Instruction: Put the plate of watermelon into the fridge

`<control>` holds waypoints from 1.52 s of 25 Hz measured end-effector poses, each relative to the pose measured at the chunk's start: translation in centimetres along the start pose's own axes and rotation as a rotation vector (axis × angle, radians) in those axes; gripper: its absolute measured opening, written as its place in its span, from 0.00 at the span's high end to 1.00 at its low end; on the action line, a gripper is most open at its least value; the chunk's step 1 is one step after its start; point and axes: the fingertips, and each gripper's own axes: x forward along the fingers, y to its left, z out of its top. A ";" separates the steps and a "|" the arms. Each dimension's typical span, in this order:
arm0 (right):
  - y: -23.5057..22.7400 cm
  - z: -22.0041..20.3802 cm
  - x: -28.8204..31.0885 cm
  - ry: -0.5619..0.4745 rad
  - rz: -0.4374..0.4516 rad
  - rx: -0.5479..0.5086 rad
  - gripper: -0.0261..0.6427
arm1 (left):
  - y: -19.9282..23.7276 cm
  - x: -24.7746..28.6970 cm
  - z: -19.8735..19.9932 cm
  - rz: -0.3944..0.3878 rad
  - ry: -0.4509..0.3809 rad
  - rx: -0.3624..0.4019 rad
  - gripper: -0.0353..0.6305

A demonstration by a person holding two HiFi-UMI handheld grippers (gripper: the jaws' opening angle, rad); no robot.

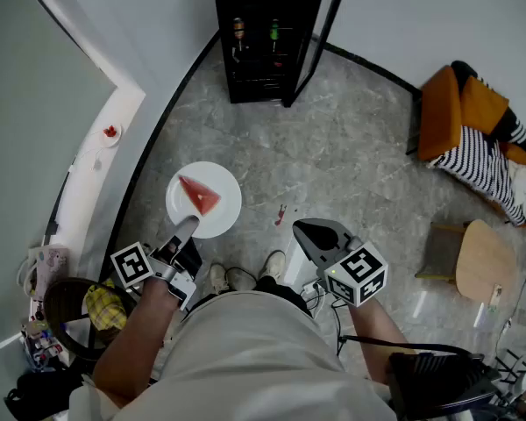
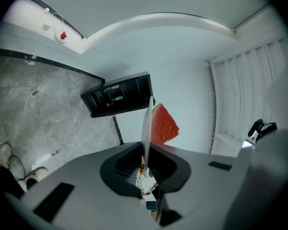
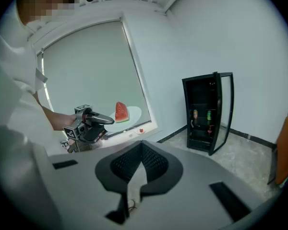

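Currently, the plate [image 1: 223, 222] is held above the floor.
Its stiff, slick rim is pinched by the left tongs [image 1: 187, 226]; the watermelon [image 1: 200, 195] could slide. The right tongs [image 1: 309, 232] are closed empty; the fridge [image 1: 263, 51] is at twelve o'clock.

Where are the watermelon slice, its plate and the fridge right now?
watermelon slice [image 1: 200, 195]: head view, middle of the red flesh.
plate [image 1: 227, 210]: head view, bare white part beside the slice.
fridge [image 1: 259, 64]: head view, dark open interior.

bottles [image 1: 238, 32] in the fridge [image 1: 261, 86] too small for any label
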 end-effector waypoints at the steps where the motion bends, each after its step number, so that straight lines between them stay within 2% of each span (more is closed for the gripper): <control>1: 0.1 0.2 0.3 0.000 0.006 0.000 0.94 | 0.2 0.1 0.1 0.001 0.001 -0.001 0.90; 5: 1.4 0.9 1.2 -0.002 0.022 0.003 0.94 | 0.5 -0.3 0.1 0.015 0.022 0.003 0.90; 10: 10.5 0.8 4.7 0.005 -0.001 -0.031 0.94 | 2.1 -7.7 2.2 -0.017 0.066 0.015 0.90; 12: 12.7 0.6 5.9 0.009 -0.006 -0.031 0.94 | 2.7 -9.1 2.6 -0.027 0.086 0.010 0.90; 17: 14.5 0.7 8.1 0.013 -0.017 -0.033 0.94 | 3.7 -8.7 3.2 -0.046 0.136 -0.001 0.90; 19: 14.4 1.1 8.5 0.018 -0.022 -0.061 0.94 | 4.4 -7.9 3.3 -0.026 0.153 0.000 0.90; 22: 12.7 2.0 8.9 0.008 -0.034 -0.071 0.90 | 4.8 -5.7 3.6 -0.031 0.166 -0.031 0.90; 24: 10.6 2.6 9.2 -0.004 -0.055 -0.066 0.78 | 5.3 -3.7 4.1 -0.021 0.178 -0.026 0.90; 27: 6.4 4.0 9.8 -0.016 -0.083 -0.070 0.77 | 5.6 0.3 5.6 0.005 0.188 0.003 0.90; 31: 0.1 7.1 10.9 -0.038 -0.082 -0.107 0.77 | 4.3 7.2 7.9 -0.032 0.177 -0.030 0.90; 38: -11.3 12.7 10.4 -0.044 -0.086 -0.195 0.77 | 2.4 19.6 11.8 -0.027 0.158 0.015 0.90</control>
